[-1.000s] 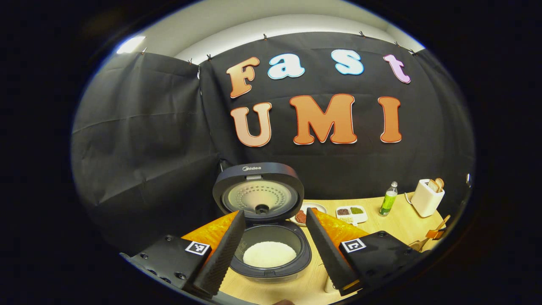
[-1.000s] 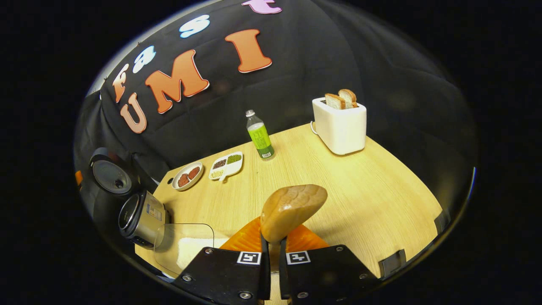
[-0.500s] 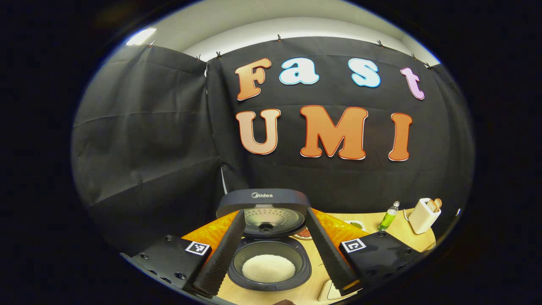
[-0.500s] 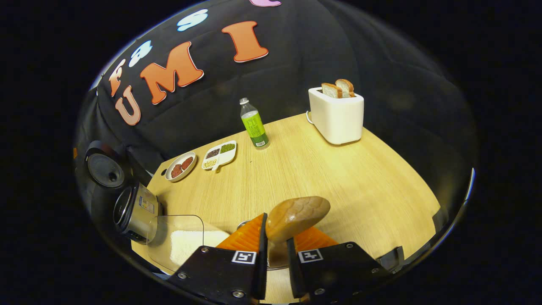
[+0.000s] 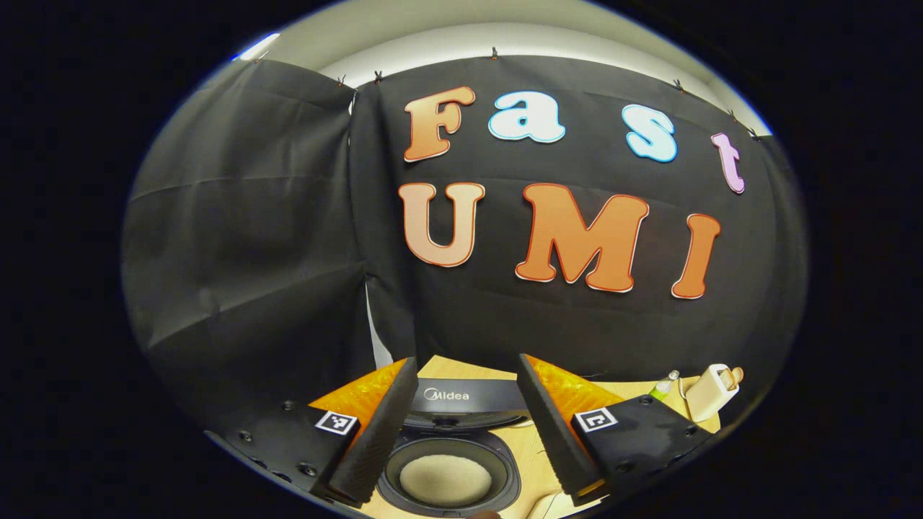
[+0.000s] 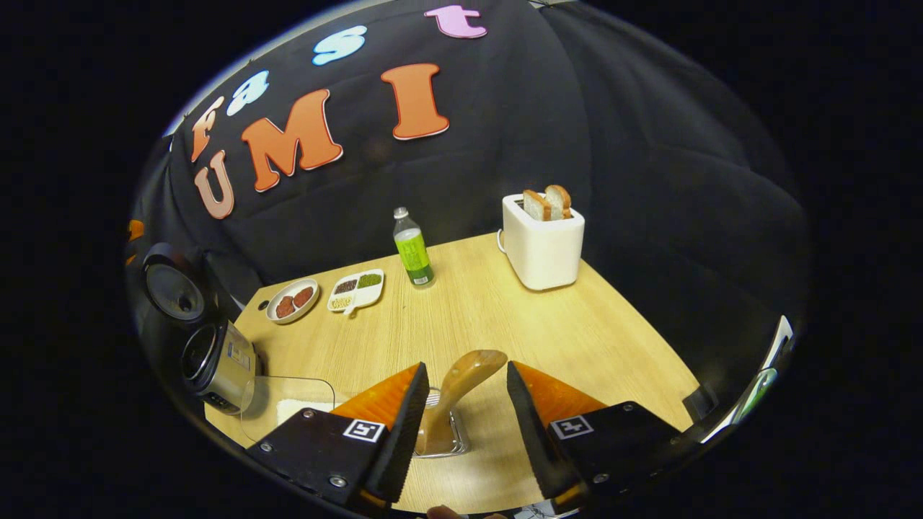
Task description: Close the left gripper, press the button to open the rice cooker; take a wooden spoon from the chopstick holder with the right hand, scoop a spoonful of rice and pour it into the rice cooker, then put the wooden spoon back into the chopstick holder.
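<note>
The wooden spoon stands bowl-up in the clear chopstick holder on the table. My right gripper is open, one finger on each side of the spoon and apart from it. The rice cooker sits at the table's left end with its lid raised. In the left gripper view the cooker's pot holds white rice below the upright lid. My left gripper hangs open above the cooker with nothing between its fingers.
A clear container of rice lies beside the cooker. A round plate, a divided dish and a green bottle stand near the back edge. A white toaster with bread stands at the far right.
My right gripper has opened and let go of the spoon, which now stands in the holder. The left gripper has lifted and tilted up, so the cooker sits lower in its view.
</note>
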A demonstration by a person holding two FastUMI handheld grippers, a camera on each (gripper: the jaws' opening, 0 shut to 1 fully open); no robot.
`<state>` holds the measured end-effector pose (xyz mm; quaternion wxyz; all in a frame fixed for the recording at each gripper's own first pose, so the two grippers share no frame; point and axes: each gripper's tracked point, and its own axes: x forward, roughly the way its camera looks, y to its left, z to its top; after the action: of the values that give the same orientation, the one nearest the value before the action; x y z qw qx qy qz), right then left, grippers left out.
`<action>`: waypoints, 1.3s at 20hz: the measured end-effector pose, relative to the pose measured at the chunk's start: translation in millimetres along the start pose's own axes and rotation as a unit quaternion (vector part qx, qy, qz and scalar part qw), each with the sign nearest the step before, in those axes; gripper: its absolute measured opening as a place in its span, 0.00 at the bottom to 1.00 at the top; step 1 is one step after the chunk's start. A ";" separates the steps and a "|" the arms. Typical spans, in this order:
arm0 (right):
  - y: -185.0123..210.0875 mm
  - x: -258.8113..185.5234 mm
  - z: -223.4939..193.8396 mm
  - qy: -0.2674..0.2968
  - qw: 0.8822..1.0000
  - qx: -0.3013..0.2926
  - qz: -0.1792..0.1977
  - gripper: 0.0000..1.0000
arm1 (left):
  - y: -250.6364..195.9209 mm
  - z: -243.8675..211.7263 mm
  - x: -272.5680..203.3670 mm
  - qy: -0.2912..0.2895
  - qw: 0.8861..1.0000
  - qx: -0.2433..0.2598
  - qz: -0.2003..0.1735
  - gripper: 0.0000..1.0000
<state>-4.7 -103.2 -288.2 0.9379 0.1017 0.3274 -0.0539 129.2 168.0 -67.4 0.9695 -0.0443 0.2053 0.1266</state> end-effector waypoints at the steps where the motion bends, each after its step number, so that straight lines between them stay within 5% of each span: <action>1: -2.3 -4.9 8.1 -0.010 1.000 -0.001 -0.003 0.69 | 1.4 -3.5 5.7 0.009 1.000 -0.001 0.002 0.94; 9: 0.6 -29.1 42.8 -0.059 0.998 -0.019 -0.002 0.70 | 15.8 -33.7 39.3 0.074 0.997 0.006 0.028 0.91; 16: 21.8 -19.4 26.6 -0.047 0.998 -0.036 0.016 0.70 | 1.8 -88.4 3.1 0.132 0.990 0.034 0.020 0.94; 20: 32.6 -15.4 26.8 -0.047 0.998 -0.043 0.028 0.70 | -9.5 -153.7 -16.1 0.218 0.976 0.025 -0.003 0.96; 26: 49.0 -11.6 27.6 -0.049 0.996 -0.055 0.047 0.69 | -8.8 -203.4 -41.5 0.328 0.944 0.024 0.011 0.94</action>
<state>11.2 -61.3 -252.2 0.9585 0.0624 0.2780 0.0033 16.1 122.1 -235.6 0.8479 -0.0574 0.5152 0.1107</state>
